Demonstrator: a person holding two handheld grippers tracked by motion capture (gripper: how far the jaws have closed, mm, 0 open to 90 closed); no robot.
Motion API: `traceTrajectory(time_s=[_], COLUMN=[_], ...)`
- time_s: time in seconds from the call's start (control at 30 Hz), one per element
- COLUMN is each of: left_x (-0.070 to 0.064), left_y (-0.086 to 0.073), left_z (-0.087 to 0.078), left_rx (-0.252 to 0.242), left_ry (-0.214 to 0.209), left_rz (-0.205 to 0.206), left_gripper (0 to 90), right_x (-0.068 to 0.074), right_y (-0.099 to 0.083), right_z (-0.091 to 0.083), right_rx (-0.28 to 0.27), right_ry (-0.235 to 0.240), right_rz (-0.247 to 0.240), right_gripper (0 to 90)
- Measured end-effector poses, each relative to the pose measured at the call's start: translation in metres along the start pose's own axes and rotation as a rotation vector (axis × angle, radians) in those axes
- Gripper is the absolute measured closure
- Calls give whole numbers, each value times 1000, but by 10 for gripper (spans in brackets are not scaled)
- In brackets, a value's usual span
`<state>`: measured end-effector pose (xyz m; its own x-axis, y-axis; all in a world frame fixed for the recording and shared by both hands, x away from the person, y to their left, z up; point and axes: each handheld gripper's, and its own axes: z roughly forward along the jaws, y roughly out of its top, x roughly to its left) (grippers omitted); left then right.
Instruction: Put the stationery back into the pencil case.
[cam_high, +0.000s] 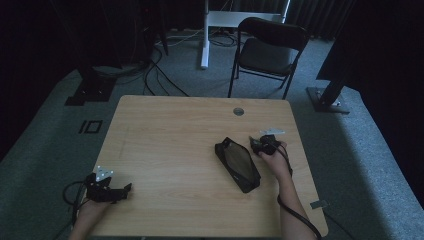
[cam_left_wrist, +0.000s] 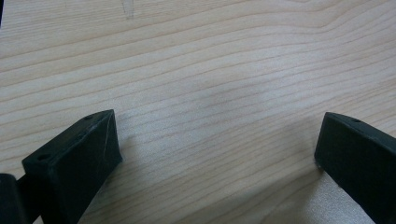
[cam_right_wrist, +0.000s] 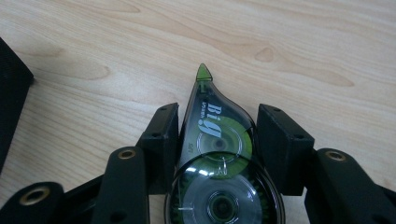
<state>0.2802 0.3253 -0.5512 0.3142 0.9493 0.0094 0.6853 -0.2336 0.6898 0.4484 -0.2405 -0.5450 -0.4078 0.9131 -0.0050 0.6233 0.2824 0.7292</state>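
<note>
Correction tape dispenser (cam_right_wrist: 217, 154): one, clear housing with green reels and a green tip, label "Big" readable. It sits between the jaws of the right gripper (cam_right_wrist: 217, 135), both jaws pressed against its sides, tip pointing away from the gripper over the desk (cam_right_wrist: 280, 42). In the high view the right gripper (cam_high: 257, 144) is at the right-centre of the desk (cam_high: 170, 140), just beside the near-right edge of one black pouch (cam_high: 238, 164), which lies flat and at a slant. Pouch and gripper: very close, contact cannot be told. A dark corner of the pouch (cam_right_wrist: 11, 107) shows at the left in the right gripper view.

Left gripper (cam_high: 122, 192): one, at the near-left corner of the desk, well apart from the pouch. Its jaws stand wide apart with bare wood between them (cam_left_wrist: 219, 140); nothing held.

One black folding chair (cam_high: 270, 50) stands beyond the far edge of the desk.
</note>
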Motion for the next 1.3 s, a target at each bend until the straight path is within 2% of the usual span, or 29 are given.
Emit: traceTrajectory(time_s=[0.2,0.27,0.37,0.63,0.73,0.8,1.0,1.1,1.17,1.23,1.3], left_x=[0,0,0,0,0,0,0,0,0,0,0], left_y=[0,0,0,0,0,0,0,0,0,0,0], left_z=[0,0,0,0,0,0,0,0,0,0,0], left_rx=[0,0,0,0,0,0,0,0,1,0,0], left_ry=[0,0,0,0,0,0,0,0,0,0,0], left_rz=[0,0,1,0,1,1,1,0,1,0,0], left_gripper=[1,1,1,1,1,1,1,1,1,1,1], right_x=[-1,-1,-2,0,3,6,13,15,17,20,22], right_y=[2,4,7,16,22,24,27,29,30,31,33], right_z=[-8,-12,-20,-39,-51,-57,-72,-78,-82,-86,-89], right_rx=[14,36,22,-11,-33,-34,-54,-55,-64,-60,-57], right_ry=[-8,-15,-10,-3,11,11,30,20,37,24,36], right_rz=[15,-8,18,35,55,39,58,56,70,52,57], right_gripper=[505,506,507,508,508,508,508,508,509,509,509])
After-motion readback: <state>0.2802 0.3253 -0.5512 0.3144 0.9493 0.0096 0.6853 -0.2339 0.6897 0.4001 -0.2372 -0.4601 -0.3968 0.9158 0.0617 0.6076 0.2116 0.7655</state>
